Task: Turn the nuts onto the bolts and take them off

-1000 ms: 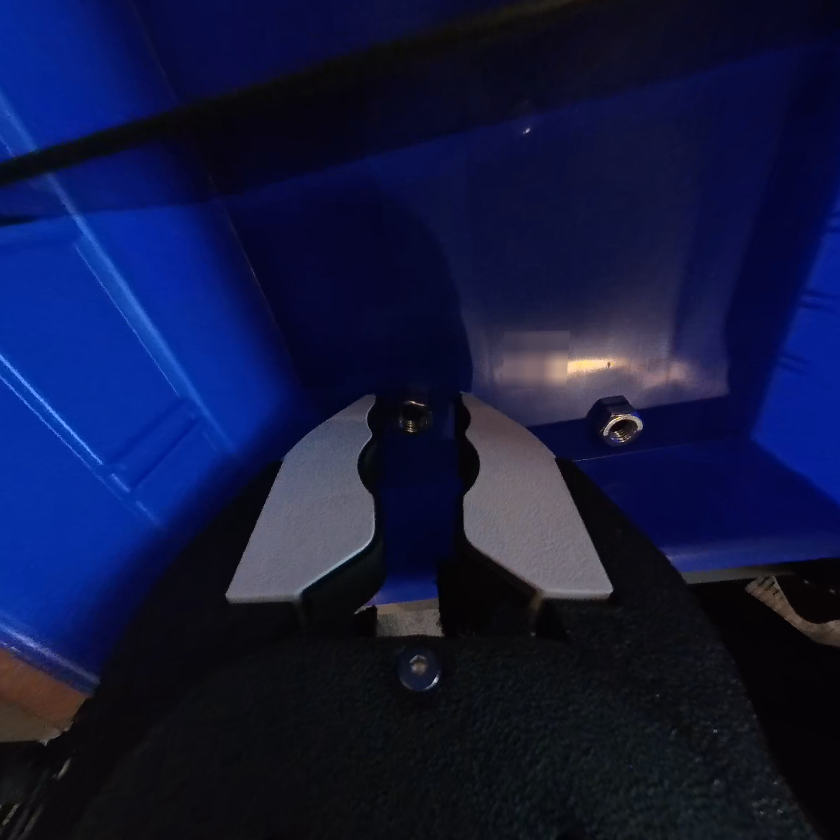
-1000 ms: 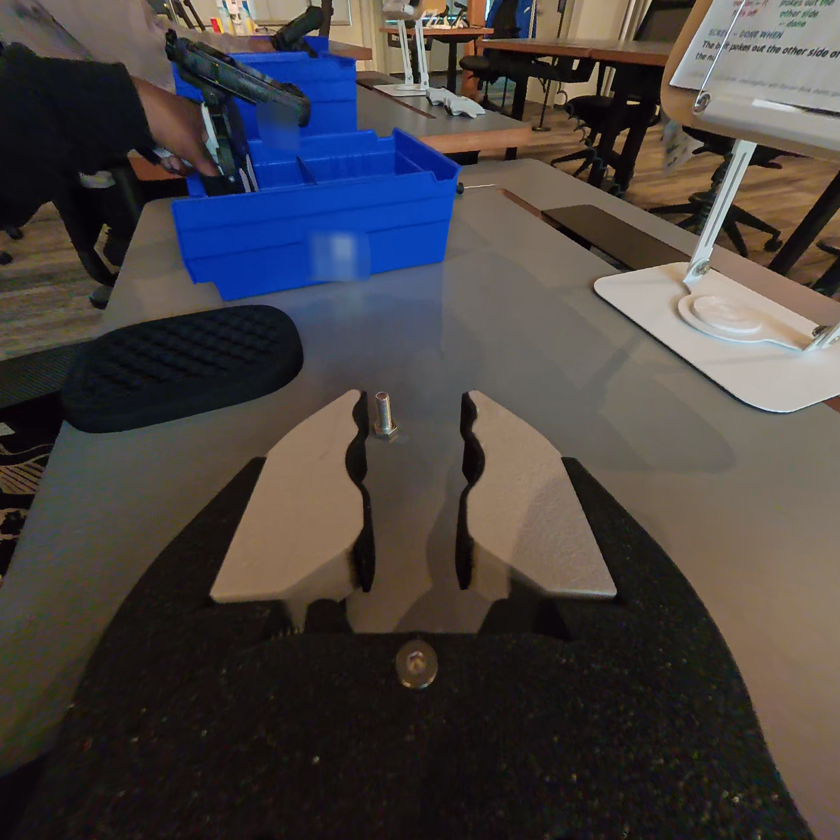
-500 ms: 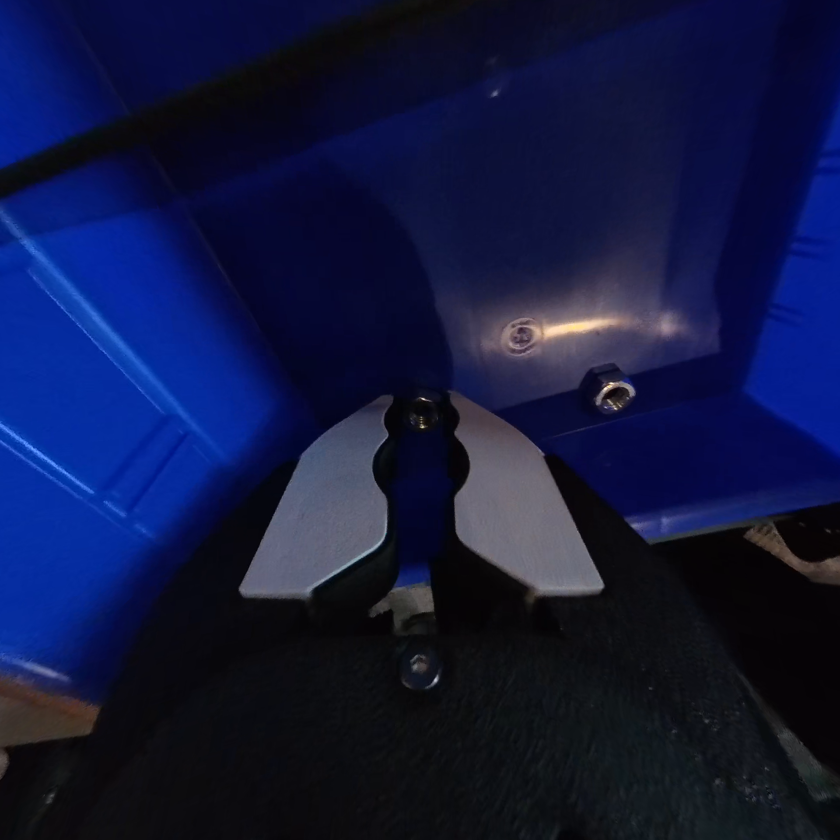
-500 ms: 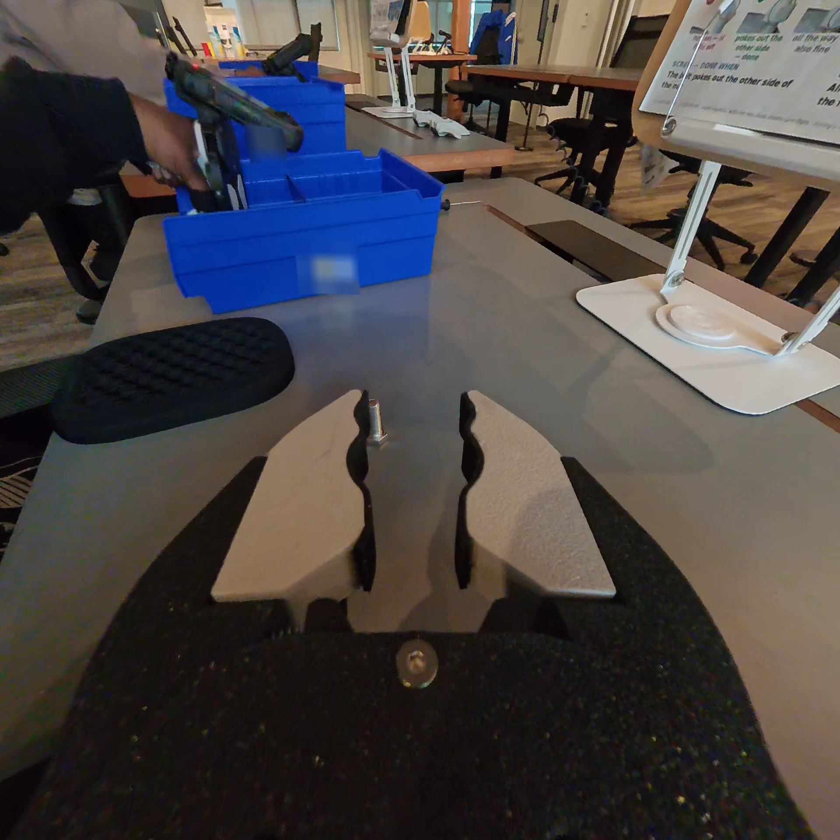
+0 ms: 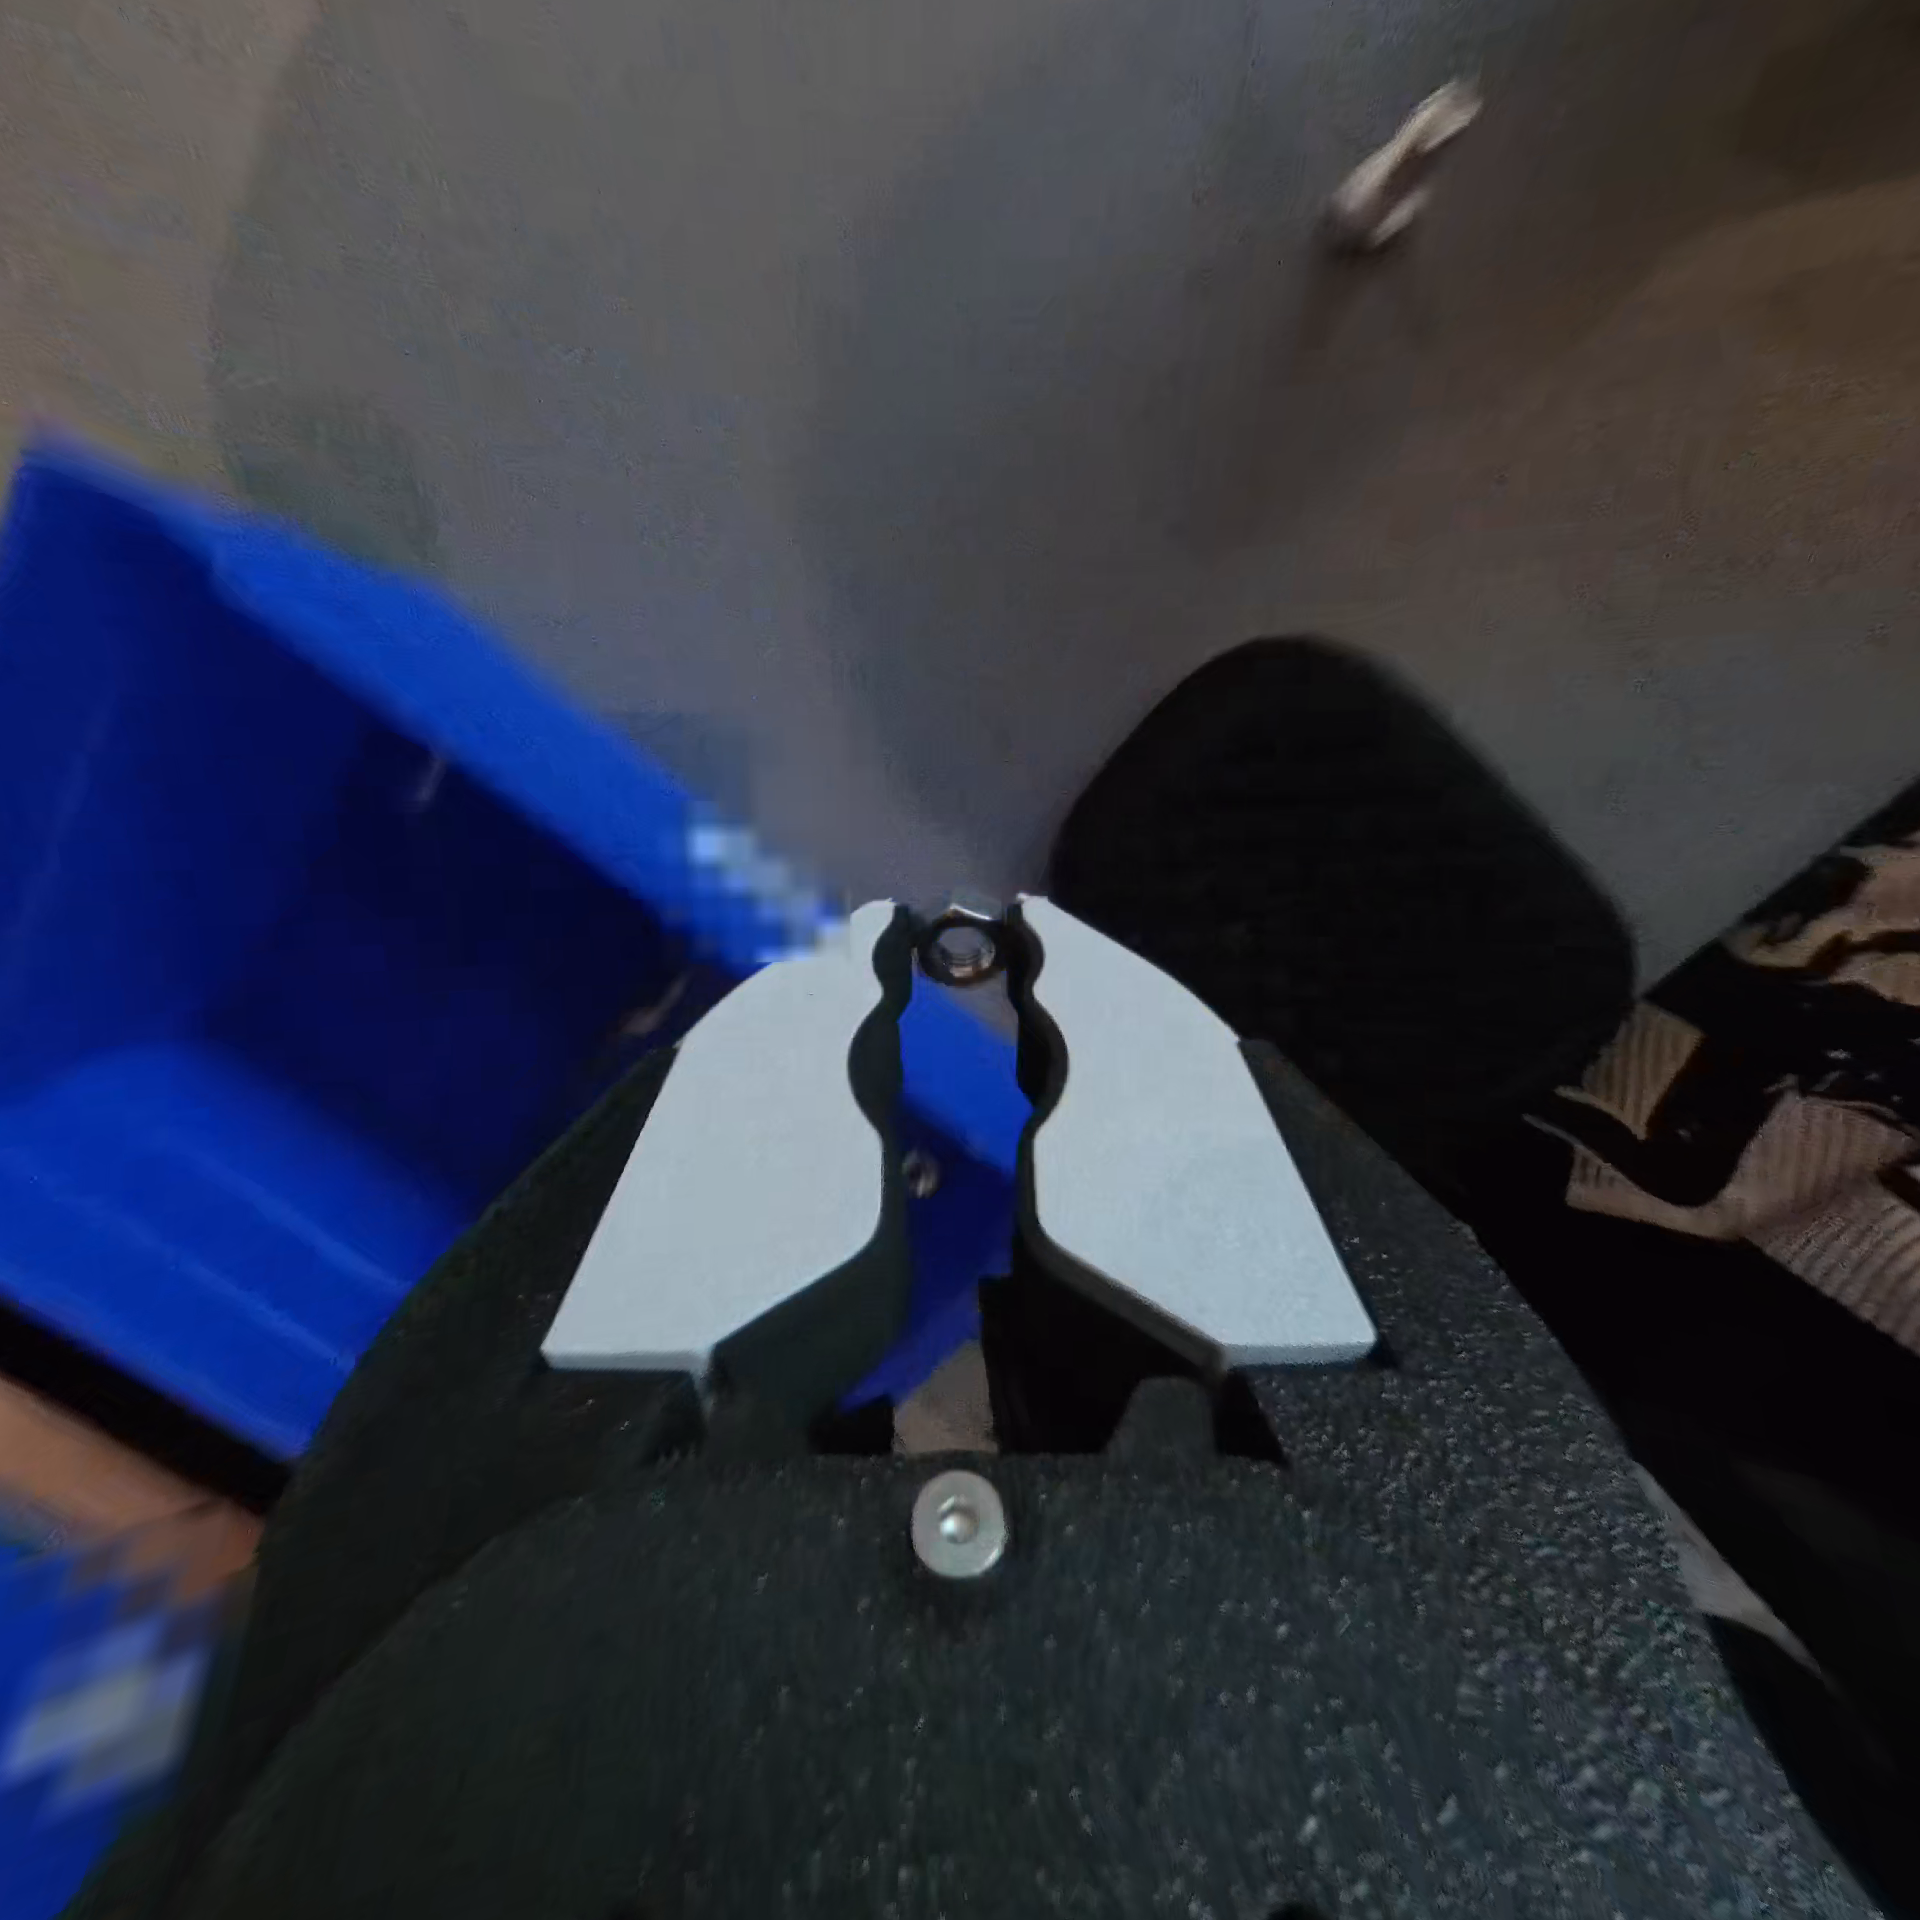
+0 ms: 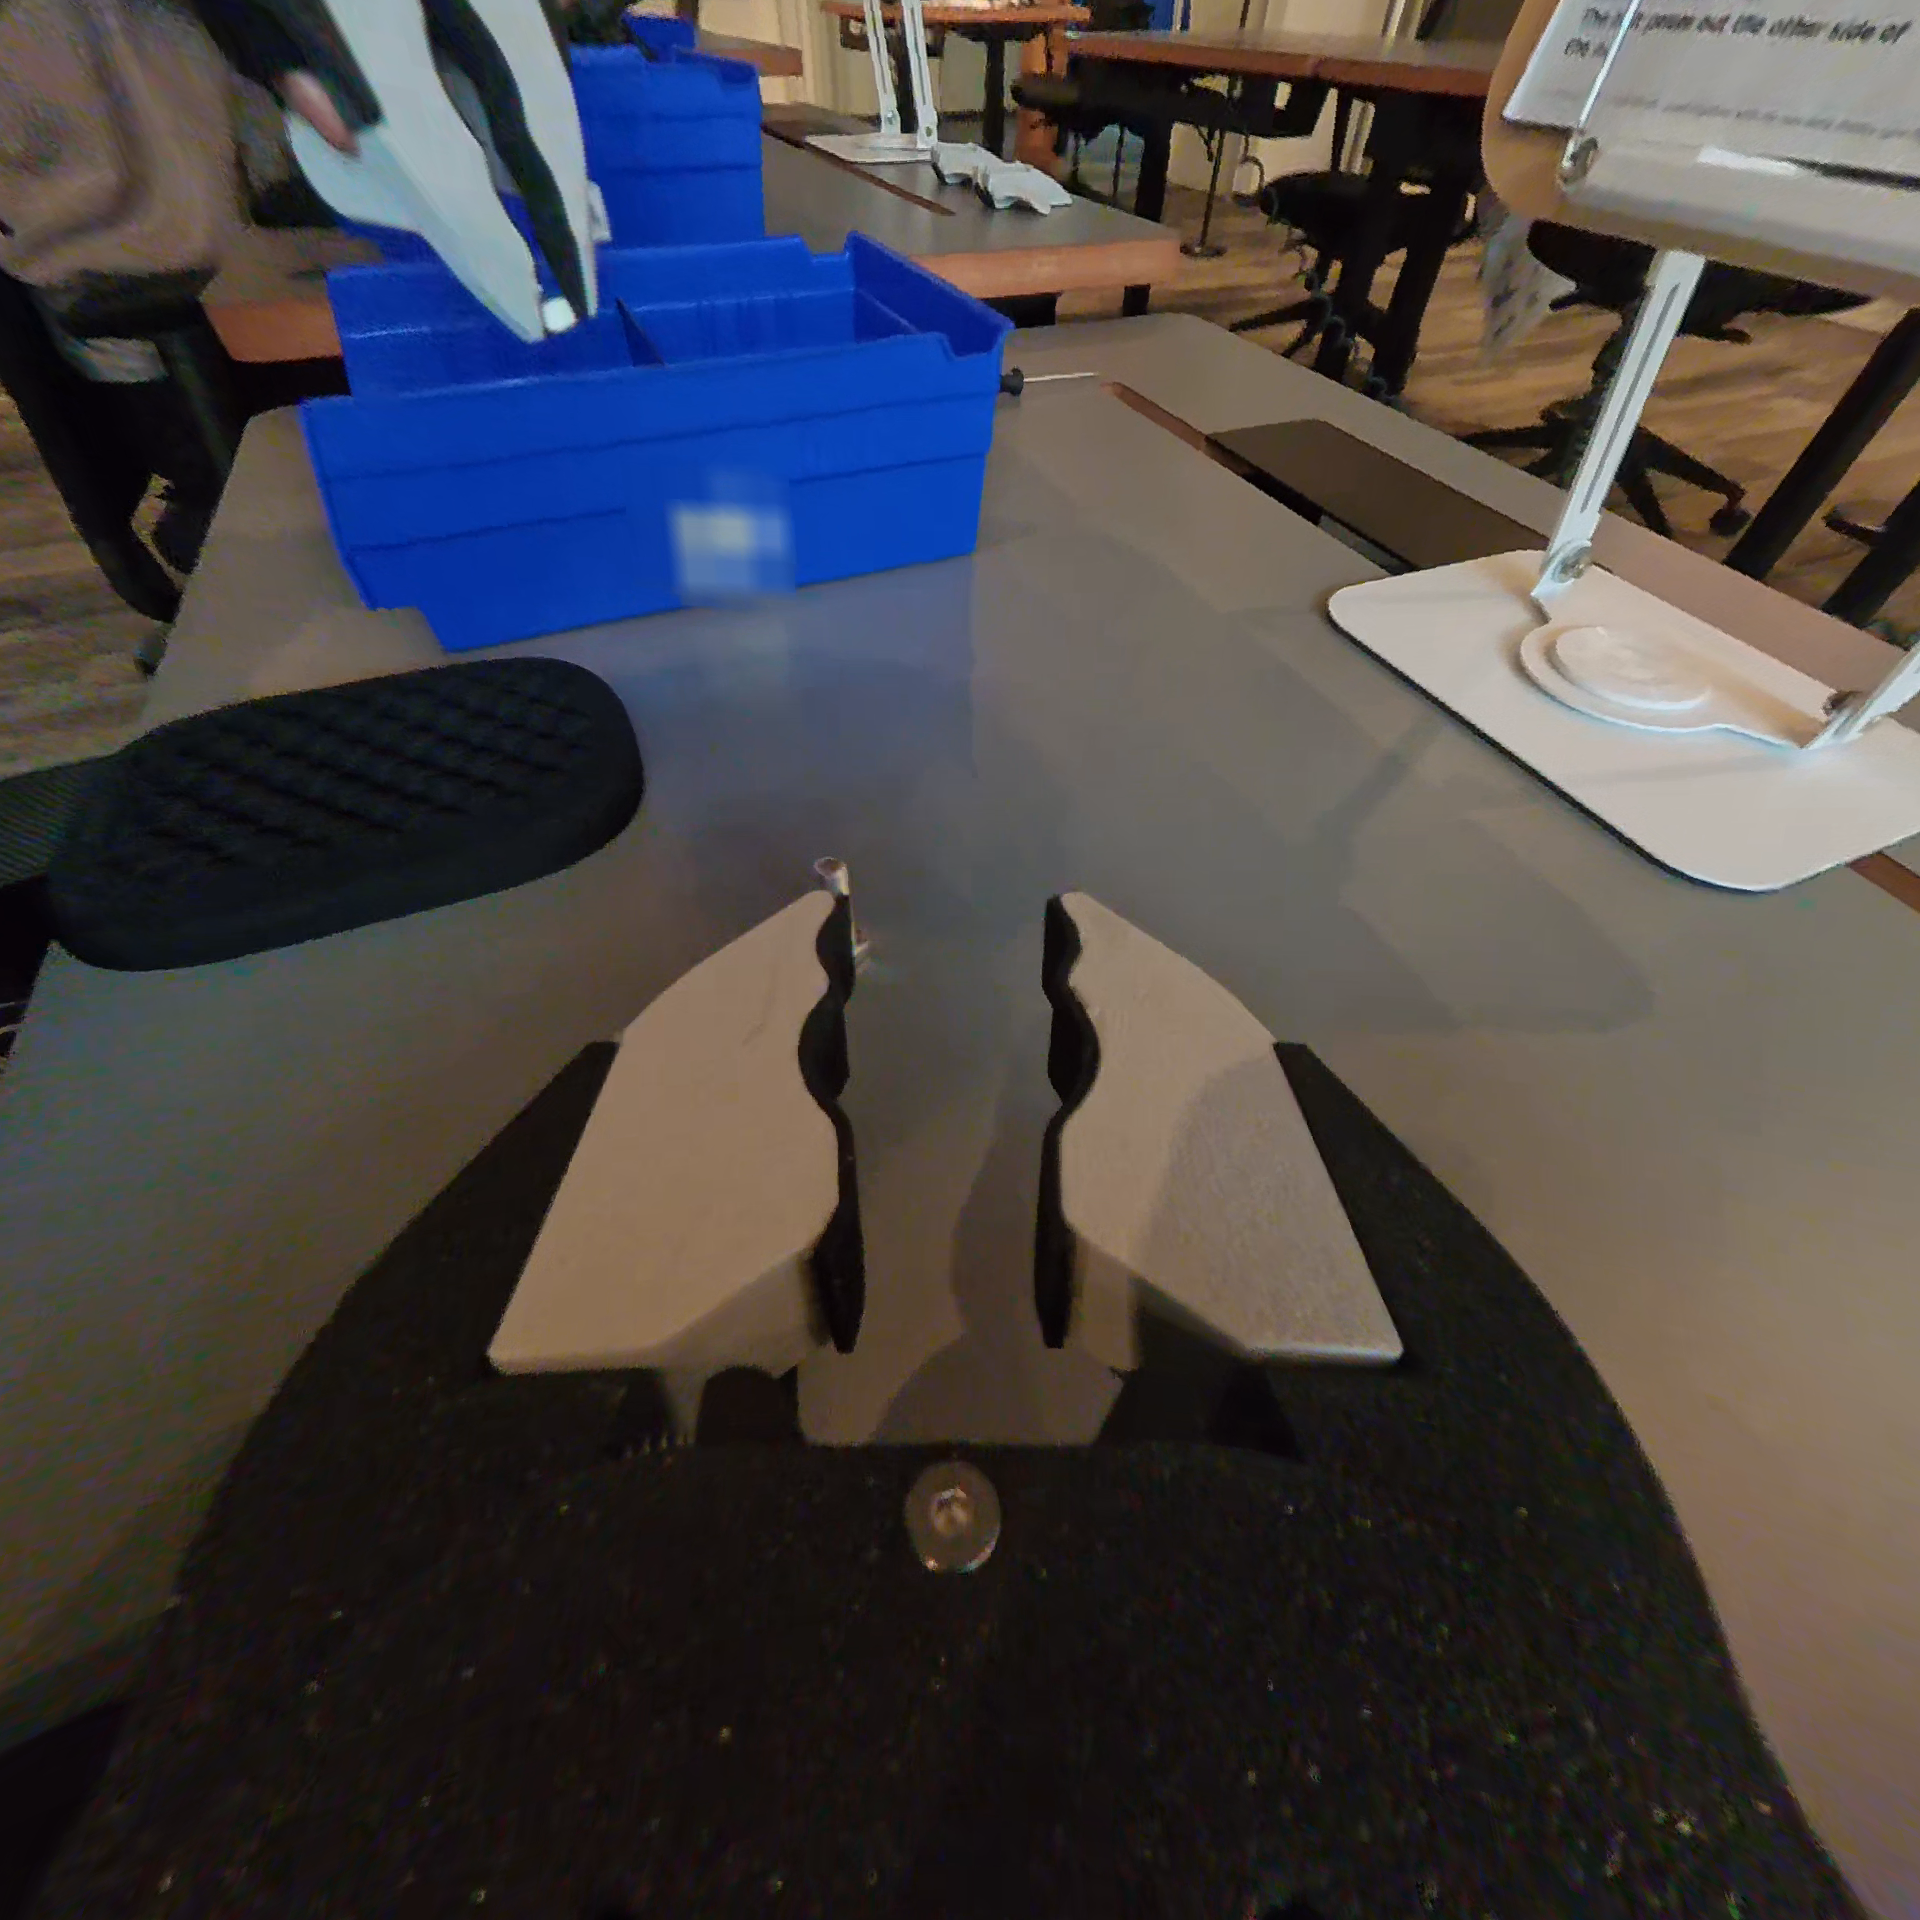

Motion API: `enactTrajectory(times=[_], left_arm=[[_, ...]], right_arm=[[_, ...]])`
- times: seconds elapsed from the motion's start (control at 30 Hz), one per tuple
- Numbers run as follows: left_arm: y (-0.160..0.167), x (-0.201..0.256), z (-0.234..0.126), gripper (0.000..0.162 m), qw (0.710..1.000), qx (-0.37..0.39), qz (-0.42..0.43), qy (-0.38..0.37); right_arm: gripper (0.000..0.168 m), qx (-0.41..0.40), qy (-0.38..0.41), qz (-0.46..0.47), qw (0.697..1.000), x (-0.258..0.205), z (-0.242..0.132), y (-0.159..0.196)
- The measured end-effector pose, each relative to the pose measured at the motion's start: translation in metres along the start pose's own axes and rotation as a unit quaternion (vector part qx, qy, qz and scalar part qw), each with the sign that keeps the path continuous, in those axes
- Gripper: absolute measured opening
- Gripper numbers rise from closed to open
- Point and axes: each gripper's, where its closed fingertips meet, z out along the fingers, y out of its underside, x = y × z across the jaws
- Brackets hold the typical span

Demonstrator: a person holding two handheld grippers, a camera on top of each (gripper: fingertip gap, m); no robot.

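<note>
My left gripper [image 5: 958, 920] is shut on a small steel nut [image 5: 958, 951] held at its fingertips, above the blue bin [image 5: 312, 1039]; it also shows in the right wrist view [image 6: 556, 312] raised over the blue bin [image 6: 665, 468] with the nut [image 6: 558, 309] at its tip. A short steel bolt [image 6: 840, 904] stands head-down on the grey table [image 6: 1143, 779], right at the tip of the left finger of my right gripper [image 6: 940, 914]. The right gripper is open and empty, low over the table. The bolt also shows blurred in the left wrist view [image 5: 1397, 177].
A black ribbed pad [image 6: 332, 790] lies at the table's left edge, between the bin and the right gripper; it also shows in the left wrist view [image 5: 1340, 894]. A white stand base [image 6: 1621, 707] sits to the right. More desks and chairs stand behind. About 25 centimeters separates my left fingertips from my right.
My left gripper closed on a nut in the bin and lifted it out above the bin. My right gripper shifted so the bolt now sits at its left fingertip.
</note>
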Motion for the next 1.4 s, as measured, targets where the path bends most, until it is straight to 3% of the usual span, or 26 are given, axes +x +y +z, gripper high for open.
enactTrajectory(times=[0.2,0.4,0.77,1.17,1.4], left_arm=[[-0.088,0.091,0.033,0.018,0.985,0.019,0.165,0.051],[-0.127,0.145,0.087,0.018,0.962,-0.012,0.268,0.057],[-0.136,0.147,0.141,0.018,0.953,-0.059,0.294,0.032],[-0.136,0.149,0.148,0.018,0.954,-0.069,0.291,0.039],[-0.137,0.150,0.143,0.027,0.953,-0.058,0.294,0.037]], right_arm=[[0.034,-0.010,0.055,0.035,0.998,0.024,-0.006,0.008],[0.032,0.011,0.143,0.097,0.985,0.059,-0.027,0.012],[0.032,0.002,0.148,0.105,0.983,0.062,-0.030,0.017],[0.033,0.001,0.130,0.110,0.985,0.057,-0.027,0.017],[0.033,0.001,0.129,0.110,0.986,0.056,-0.027,0.017]])
